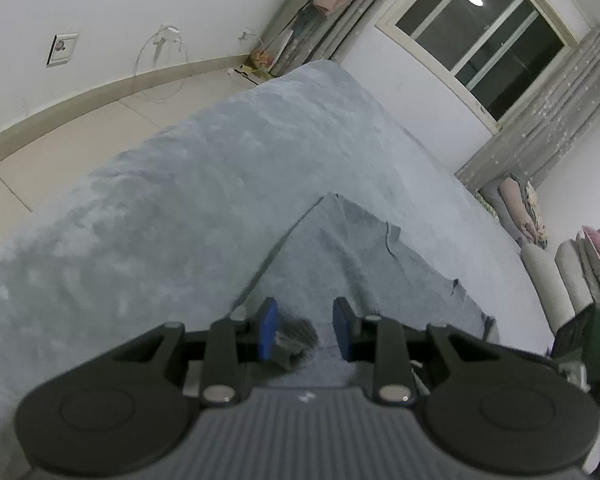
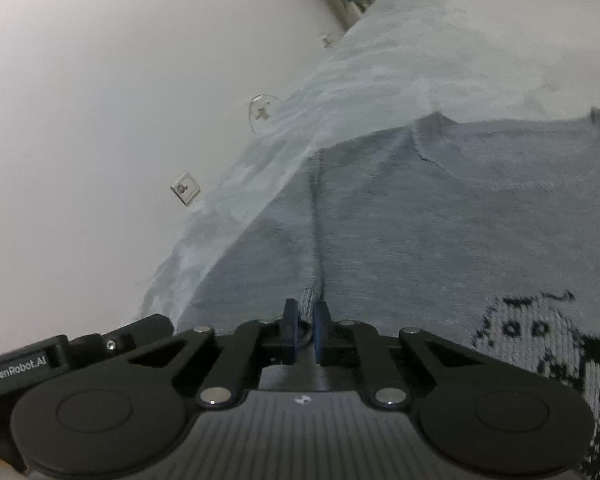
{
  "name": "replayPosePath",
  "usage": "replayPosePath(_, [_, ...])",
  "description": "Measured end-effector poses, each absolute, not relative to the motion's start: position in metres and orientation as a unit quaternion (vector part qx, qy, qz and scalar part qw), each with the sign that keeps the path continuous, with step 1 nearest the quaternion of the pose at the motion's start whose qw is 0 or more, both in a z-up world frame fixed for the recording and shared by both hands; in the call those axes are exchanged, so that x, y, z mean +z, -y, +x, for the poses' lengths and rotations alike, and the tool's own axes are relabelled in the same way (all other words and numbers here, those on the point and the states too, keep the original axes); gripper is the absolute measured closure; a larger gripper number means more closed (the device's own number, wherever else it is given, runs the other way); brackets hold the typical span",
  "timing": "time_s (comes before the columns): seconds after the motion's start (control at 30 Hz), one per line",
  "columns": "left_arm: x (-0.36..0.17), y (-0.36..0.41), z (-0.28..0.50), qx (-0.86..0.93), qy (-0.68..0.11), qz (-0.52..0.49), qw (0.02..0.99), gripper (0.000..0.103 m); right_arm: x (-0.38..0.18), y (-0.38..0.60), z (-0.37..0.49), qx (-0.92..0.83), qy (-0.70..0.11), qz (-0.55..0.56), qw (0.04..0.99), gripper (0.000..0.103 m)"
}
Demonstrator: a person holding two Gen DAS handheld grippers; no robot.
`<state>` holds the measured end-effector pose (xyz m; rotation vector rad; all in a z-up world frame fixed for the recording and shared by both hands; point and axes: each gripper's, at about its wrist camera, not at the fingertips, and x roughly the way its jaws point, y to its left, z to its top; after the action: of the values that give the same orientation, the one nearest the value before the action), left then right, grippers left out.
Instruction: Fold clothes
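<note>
Black linkage arms and a ribbed grey housing fill the foreground of both wrist views. On the left wrist view, the left gripper (image 1: pixel 305 330) has its blue pads standing apart, with a dark bunched bit of knit between them resting against the left pad; whether the right pad touches it is hard to tell. Beyond it the grey sweater (image 1: pixel 340 248) lies flat on the pale blue fleece blanket (image 1: pixel 160 200), one folded edge running up to a point. Left of the bed a wall socket (image 1: pixel 62 48) and a looped white cable (image 1: pixel 164 64) sit above the skirting; to the right are a dark window (image 1: pixel 484 36) and grey curtains (image 1: pixel 540 128). Bundled bedding at the far right is cut off by the frame edge.

On the right wrist view, the right gripper (image 2: pixel 305 328) has its pads nearly together, pinching a raised ridge of the sweater (image 2: pixel 440 220) that runs straight away from the fingers. A dark knitted pattern (image 2: pixel 540 340) at lower right is cut off and blurred beyond reading.
</note>
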<state>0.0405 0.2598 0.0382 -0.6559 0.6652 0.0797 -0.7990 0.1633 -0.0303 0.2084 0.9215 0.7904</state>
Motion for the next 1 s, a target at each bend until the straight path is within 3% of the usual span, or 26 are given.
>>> replayPosePath(0.37, [0.050, -0.255, 0.036, 0.020, -0.310, -0.317, 0.896, 0.074, 0.008, -0.137, -0.806, 0.371, -0.375, 0.095, 0.844, 0.098])
replayPosePath(0.73, [0.041, -0.238, 0.045, 0.020, -0.334, -0.276, 0.901, 0.074, -0.023, -0.129, -0.789, 0.350, -0.422, 0.110, 0.829, 0.098])
replayPosePath(1.0, [0.027, -0.245, 0.049, 0.075, -0.375, -0.243, 0.891, 0.075, -0.023, -0.131, -0.804, 0.322, -0.397, 0.067, 0.857, 0.088])
